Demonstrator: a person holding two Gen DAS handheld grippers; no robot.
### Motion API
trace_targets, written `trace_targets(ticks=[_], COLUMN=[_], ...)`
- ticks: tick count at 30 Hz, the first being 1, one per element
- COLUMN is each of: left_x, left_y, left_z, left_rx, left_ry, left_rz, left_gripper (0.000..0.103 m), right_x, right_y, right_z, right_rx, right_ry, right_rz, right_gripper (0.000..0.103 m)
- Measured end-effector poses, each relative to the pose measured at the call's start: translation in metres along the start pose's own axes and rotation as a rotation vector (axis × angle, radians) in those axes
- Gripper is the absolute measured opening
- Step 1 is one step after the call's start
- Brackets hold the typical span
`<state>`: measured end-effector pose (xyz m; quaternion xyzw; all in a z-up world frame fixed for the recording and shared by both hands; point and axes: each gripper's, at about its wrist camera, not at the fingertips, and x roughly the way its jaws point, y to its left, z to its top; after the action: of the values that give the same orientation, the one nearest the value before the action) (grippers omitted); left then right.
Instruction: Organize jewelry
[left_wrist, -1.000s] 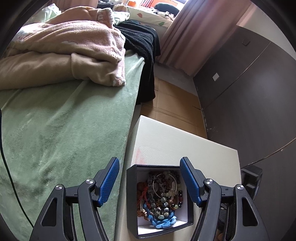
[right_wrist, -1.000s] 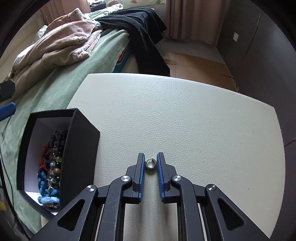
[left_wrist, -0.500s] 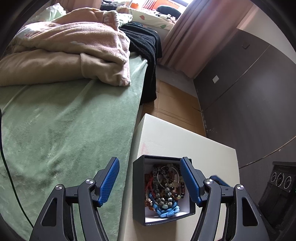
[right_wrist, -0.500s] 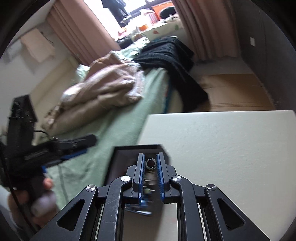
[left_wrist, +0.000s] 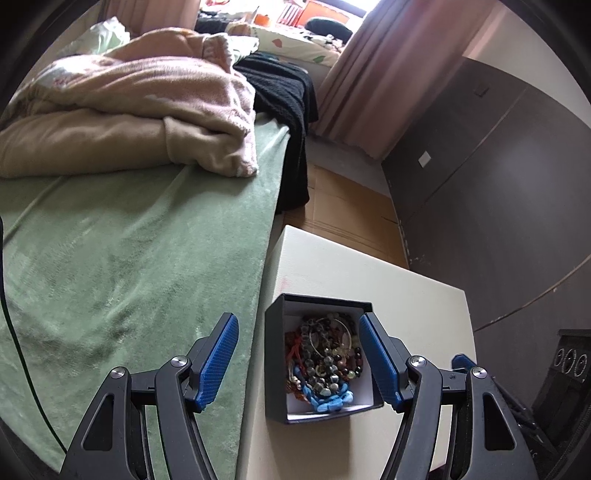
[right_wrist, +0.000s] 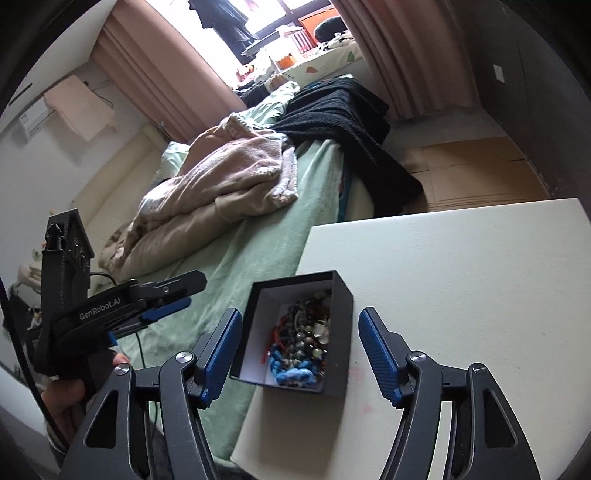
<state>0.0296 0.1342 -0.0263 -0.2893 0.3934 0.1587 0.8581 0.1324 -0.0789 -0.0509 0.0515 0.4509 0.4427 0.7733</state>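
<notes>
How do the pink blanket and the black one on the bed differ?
The pink blanket is fluffy and bunched in a heap on top of the bed; the black blanket is knitted and hangs over the bed's edge toward the floor. Both lie beyond the jewelry box.

We see a white table (left_wrist: 369, 273) near right, beside a bed with a green blanket (left_wrist: 129, 258) on the left. Far left on the bed: a crumpled pink-beige blanket (left_wrist: 147, 110), with a black knit throw (left_wrist: 288, 99) hanging over the bed's far edge. Pink curtains (left_wrist: 388, 74) and a bright window (right_wrist: 280, 22) at the far end, dark cabinets (left_wrist: 498, 184) on the right, cardboard (left_wrist: 351, 206) on the floor.
</notes>
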Motion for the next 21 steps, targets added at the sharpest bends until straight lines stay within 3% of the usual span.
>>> trace_targets(ticks=[6, 10, 14, 17, 21], left_x=[-0.016, -0.026, -0.032, -0.036, -0.037], left_y=[-0.025, -0.039, -0.054, -0.063, -0.073], left_z=[-0.015, -0.035, -0.052, -0.066, -0.076], left_rx=[0.063, 0.115, 0.155, 0.162, 0.159], left_ry=[-0.036, -0.094, -0.128, -0.158, -0.168], left_rz=[-0.048, -0.011, -0.037, -0.056, -0.077], left_gripper=[0.069, 0.069, 0.079, 0.088, 0.089], right_x=[-0.031, -0.056, -0.078, -0.093, -0.104], right_y=[-0.002, -0.013, -0.021, -0.029, -0.042], right_z=[-0.009, -0.015, -0.022, -0.033, -0.051], right_rx=[-0.028, -0.002, 0.003, 0.039, 0.085], right_ry=[-0.017, -0.026, -0.041, -0.066, -0.057], right_rz=[-0.085, -0.139, -0.194, -0.202, -0.256], right_gripper=[0.066, 0.071, 0.073, 0.084, 0.089])
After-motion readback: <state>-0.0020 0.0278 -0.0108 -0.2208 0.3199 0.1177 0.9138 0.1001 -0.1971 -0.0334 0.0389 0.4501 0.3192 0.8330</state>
